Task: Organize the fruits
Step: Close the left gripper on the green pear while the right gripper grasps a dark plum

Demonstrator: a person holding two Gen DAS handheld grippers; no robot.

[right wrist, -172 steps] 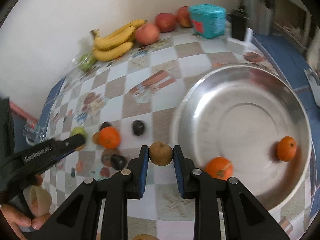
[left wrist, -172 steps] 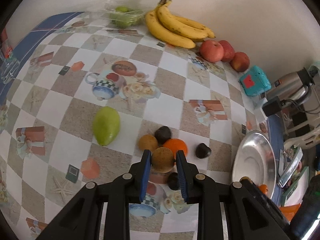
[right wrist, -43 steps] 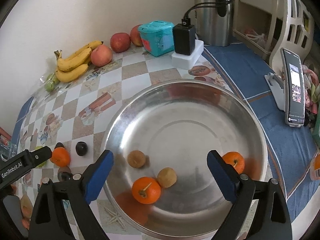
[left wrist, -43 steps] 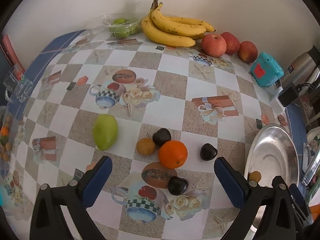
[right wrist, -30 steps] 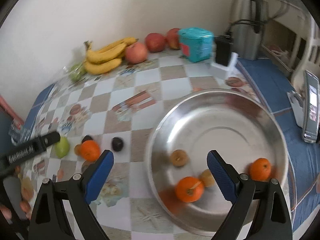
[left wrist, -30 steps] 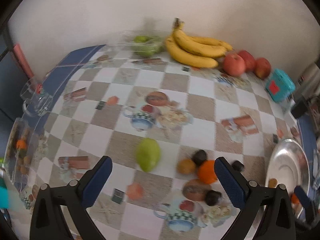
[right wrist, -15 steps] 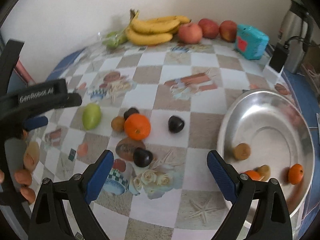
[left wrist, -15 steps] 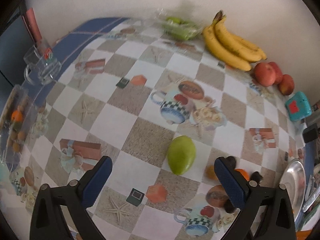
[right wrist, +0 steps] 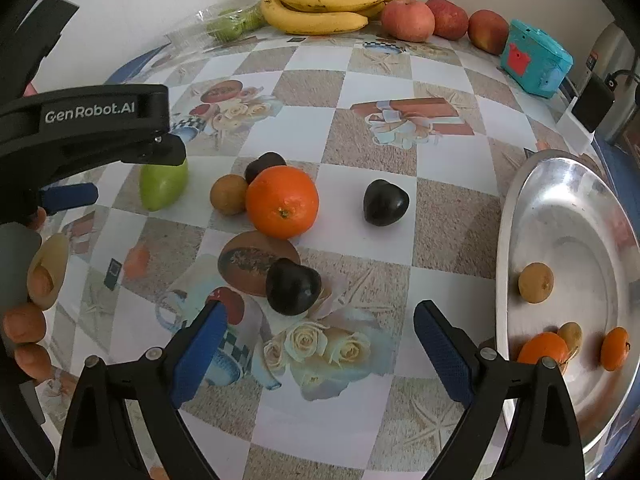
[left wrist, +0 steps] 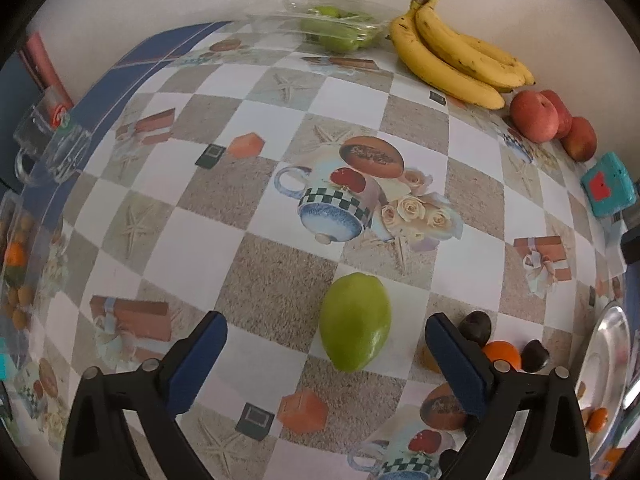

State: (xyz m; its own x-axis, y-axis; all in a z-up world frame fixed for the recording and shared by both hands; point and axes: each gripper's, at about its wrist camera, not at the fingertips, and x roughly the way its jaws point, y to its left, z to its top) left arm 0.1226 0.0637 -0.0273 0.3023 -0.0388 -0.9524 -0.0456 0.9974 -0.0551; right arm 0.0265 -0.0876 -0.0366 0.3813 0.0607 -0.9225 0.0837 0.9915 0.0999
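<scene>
Lying loose: green mango (left wrist: 355,327) (smooth, unblemished)

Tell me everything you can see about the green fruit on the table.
The green fruit is smooth, yellow-green and oval, tapering to a blunt tip. It lies on its side on the checked tablecloth, whole and unmarked, touching no other fruit. The open left gripper hovers around it, fingers apart on either side, not touching it.

Green mango (left wrist: 355,333) lying flat, orange (right wrist: 282,201) beside dark plums (right wrist: 293,286)
</scene>
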